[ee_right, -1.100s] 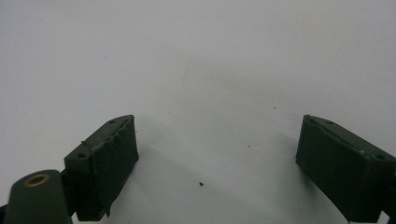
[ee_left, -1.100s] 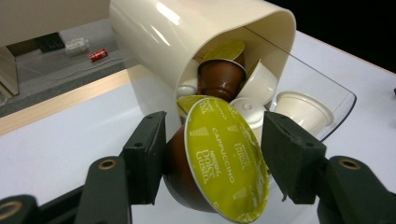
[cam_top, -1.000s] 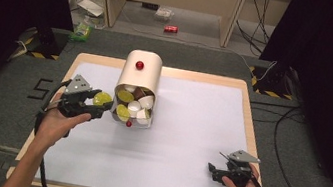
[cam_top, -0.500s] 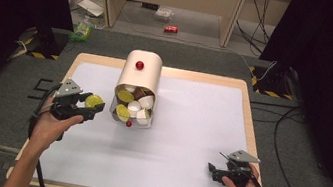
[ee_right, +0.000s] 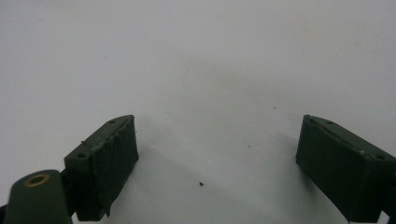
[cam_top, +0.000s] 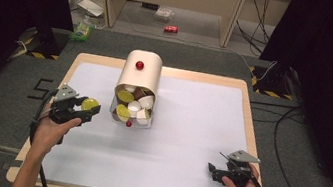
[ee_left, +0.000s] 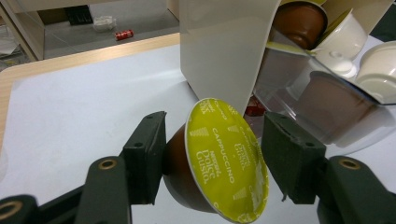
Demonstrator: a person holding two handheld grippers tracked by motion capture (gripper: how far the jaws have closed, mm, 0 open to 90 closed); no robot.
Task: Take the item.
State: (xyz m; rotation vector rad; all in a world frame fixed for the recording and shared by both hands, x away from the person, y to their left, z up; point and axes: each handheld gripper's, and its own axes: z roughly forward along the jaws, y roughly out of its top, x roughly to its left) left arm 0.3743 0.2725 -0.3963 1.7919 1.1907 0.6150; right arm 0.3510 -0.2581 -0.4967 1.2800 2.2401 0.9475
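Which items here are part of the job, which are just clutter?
In play:
- yellow-lidded capsule, held in the left claw
- capsule dispenser with more capsules inside
- right claw, open, idle on the white mat

Lying about:
- red can on the floor
- cables by the wall

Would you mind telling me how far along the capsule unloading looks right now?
Done: one yellow-lidded brown coffee capsule is out of the cream capsule dispenser, clamped in the left gripper. Left: several capsules remain inside. The right gripper rests open on the white table mat.
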